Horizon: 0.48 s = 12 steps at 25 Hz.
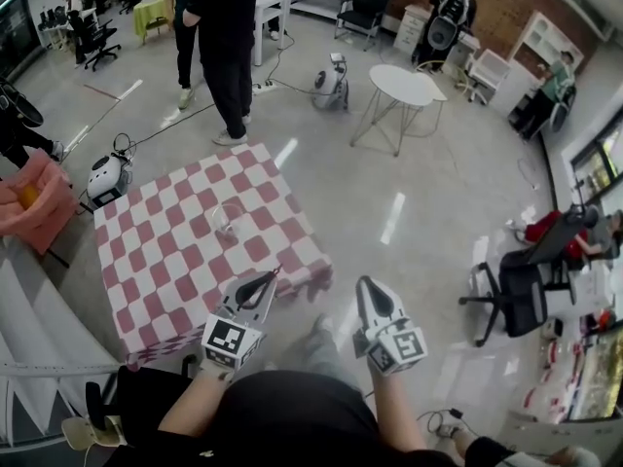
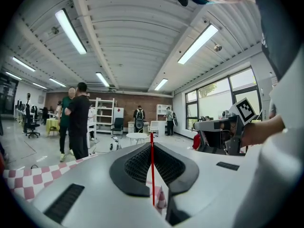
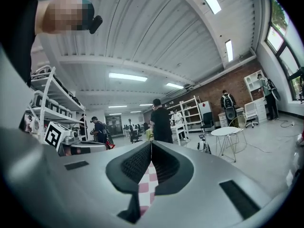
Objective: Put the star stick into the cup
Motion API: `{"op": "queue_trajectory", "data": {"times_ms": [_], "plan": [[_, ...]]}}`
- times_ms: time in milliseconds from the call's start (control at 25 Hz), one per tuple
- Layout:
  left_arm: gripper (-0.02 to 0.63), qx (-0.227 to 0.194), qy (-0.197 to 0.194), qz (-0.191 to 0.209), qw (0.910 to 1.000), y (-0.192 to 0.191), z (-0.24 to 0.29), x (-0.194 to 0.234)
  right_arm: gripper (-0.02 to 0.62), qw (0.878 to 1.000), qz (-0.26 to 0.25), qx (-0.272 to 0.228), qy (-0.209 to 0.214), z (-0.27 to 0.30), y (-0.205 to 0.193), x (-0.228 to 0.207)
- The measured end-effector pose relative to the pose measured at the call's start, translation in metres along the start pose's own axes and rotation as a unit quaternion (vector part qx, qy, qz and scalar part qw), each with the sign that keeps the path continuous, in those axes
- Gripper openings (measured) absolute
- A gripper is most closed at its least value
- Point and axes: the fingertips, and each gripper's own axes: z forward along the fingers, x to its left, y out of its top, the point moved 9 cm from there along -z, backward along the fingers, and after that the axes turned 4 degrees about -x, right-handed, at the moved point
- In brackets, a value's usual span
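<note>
**Left claw clamped on star stick; right claw clenched and empty; cup unfilled**

Head view: The checkered table (image 1: 165,261) carries a red-and-white cloth. A clear cup (image 1: 226,220) stands upright near the middle of that table, with nothing visible inside it. The left gripper (image 1: 268,282) is held over the table's near edge, close to the near right corner, with its tip pointing toward the cup and well apart from it. The right gripper (image 1: 368,290) is off the table, just beside that same corner and over the floor. The stick is too thin to make out from this view.

Left gripper view: The left gripper (image 2: 152,144) has its jaws drawn almost together and clamped on the star stick (image 2: 152,175). This shows as a thin red rod standing upright in the narrow slot between the two pads. Its top end rises just above the jaw tips. No star shape can be made out on it. The table's checkered cloth shows below through the slot.

Right gripper view: The right gripper (image 3: 151,144) has its jaws clenched, meeting at the tips. Nothing is held between them. Only the table's checkered cloth is seen through the gap behind the tips.
</note>
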Motion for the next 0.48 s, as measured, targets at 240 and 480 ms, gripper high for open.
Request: {"op": "queue_trajectory", "data": {"times_ms": [240, 480], "plan": [[0.052, 0.001, 0.028, 0.004, 0.9996, 0.009, 0.052, 0.013, 0.017, 0.999, 0.009, 0.007, 0.040, 0.051, 0.008, -0.050], [0.052, 0.005, 0.064, 0.001, 0.9979, 0.016, 0.099, 0.021, 0.017, 0.995, 0.028, -0.005, 0.093, 0.097, 0.025, -0.088]]}}
